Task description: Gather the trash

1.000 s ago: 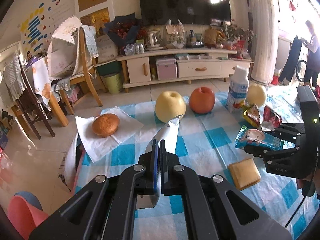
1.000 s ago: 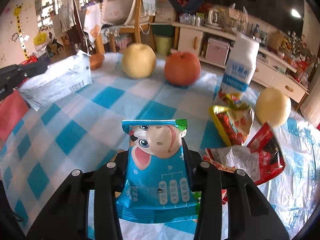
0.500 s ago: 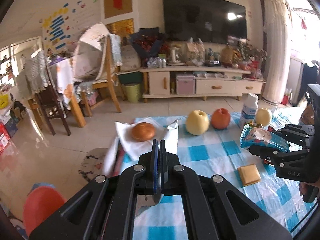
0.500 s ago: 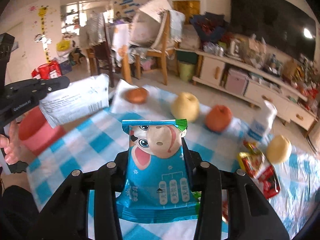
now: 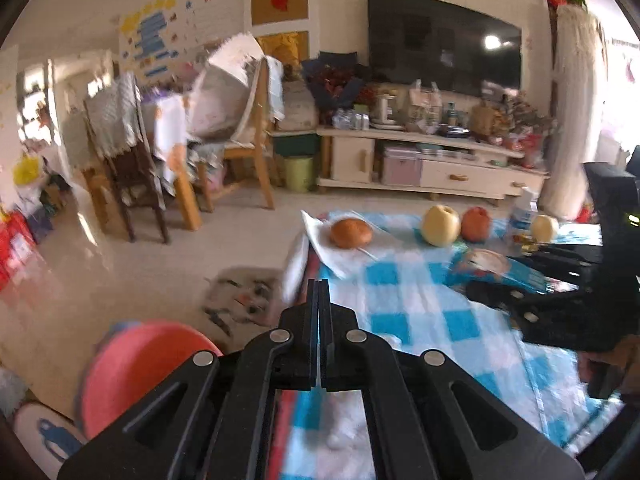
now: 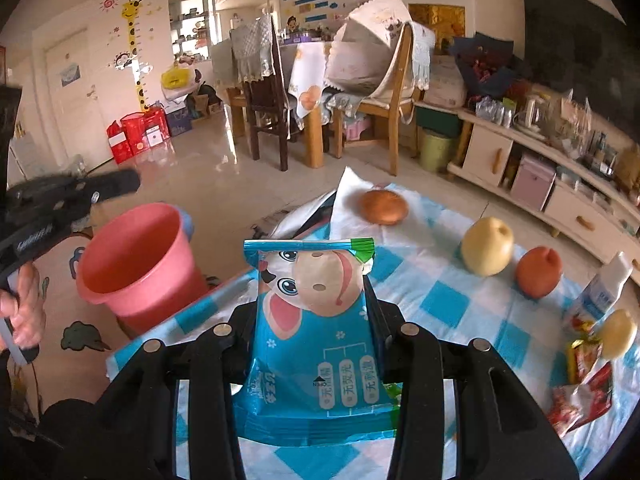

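Note:
My right gripper (image 6: 316, 320) is shut on a blue snack wrapper (image 6: 316, 320) with a cartoon face, held above the table's left end. The wrapper also shows in the left wrist view (image 5: 500, 270), held by the right gripper (image 5: 552, 280). My left gripper (image 5: 319, 300) has its jaws together with nothing visible between them; in the right wrist view it (image 6: 120, 184) hovers above the floor left of the red bucket (image 6: 140, 264). The bucket stands on the floor beside the table and shows low in the left wrist view (image 5: 136, 376). More wrappers (image 6: 580, 384) lie at the table's right.
On the blue checked tablecloth (image 6: 440, 304) are a bun (image 6: 384, 206) on a white napkin, a yellow apple (image 6: 486, 250), a red apple (image 6: 538, 270), a white bottle (image 6: 604, 292) and another yellow fruit (image 6: 618, 334). Chairs (image 6: 384, 120) and a TV cabinet (image 5: 420, 160) stand behind.
The white wrapper that my left gripper held is gone from its jaws. Both grippers have moved left, towards the red bucket. The right gripper still holds the blue wrapper.

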